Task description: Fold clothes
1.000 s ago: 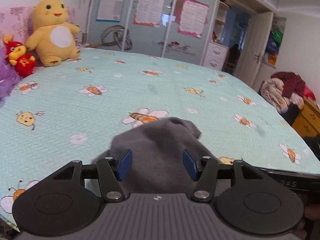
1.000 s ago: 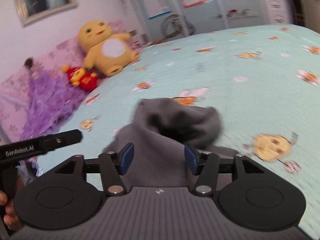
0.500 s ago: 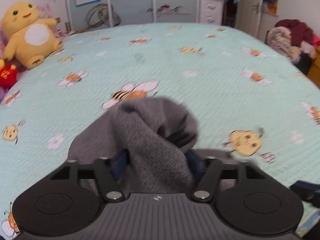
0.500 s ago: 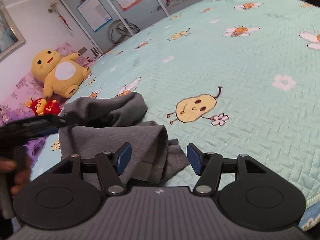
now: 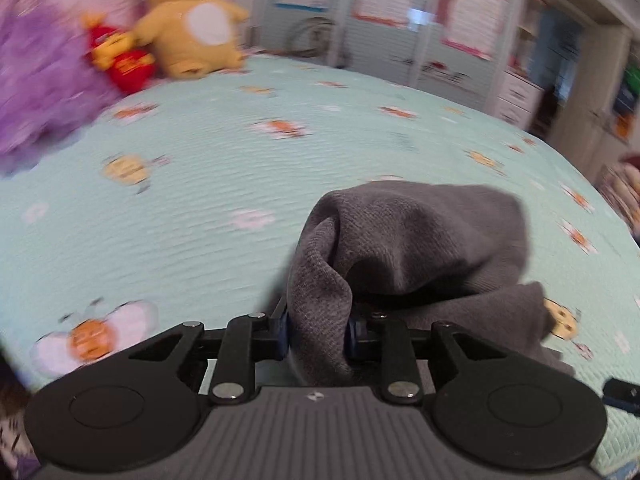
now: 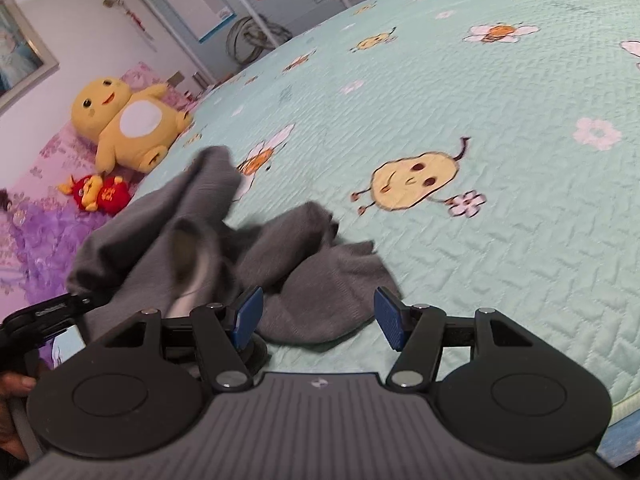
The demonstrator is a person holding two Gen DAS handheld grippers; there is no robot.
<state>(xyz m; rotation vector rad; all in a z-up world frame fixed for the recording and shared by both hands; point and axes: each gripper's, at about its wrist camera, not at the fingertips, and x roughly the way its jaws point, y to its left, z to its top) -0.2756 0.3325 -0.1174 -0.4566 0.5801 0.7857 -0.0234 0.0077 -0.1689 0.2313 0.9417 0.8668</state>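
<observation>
A crumpled grey knit garment (image 5: 404, 240) lies near the front edge of the mint bedspread (image 5: 224, 184). In the left wrist view a thick fold of it stands up between my left gripper's (image 5: 316, 332) blue pads; the jaws are closing and press on the fold from both sides. In the right wrist view the same grey garment (image 6: 208, 232) spreads to the left, and its loose lower corner lies between the pads of my right gripper (image 6: 319, 320), which stands open without touching it. The left gripper's black body (image 6: 44, 312) shows at the garment's left edge.
A yellow plush toy (image 6: 128, 124), a small red plush (image 6: 100, 196) and purple bedding (image 6: 28, 240) sit at the head of the bed. Wardrobe doors with posters (image 5: 400, 20) stand beyond the bed. A person's hand (image 6: 12, 384) holds the left tool. The bed's front edge (image 6: 624, 412) runs just below the right gripper.
The left gripper swung left and down and its jaws narrowed onto a fold of the garment. The right gripper sank toward the garment's lower corner and stayed open.
</observation>
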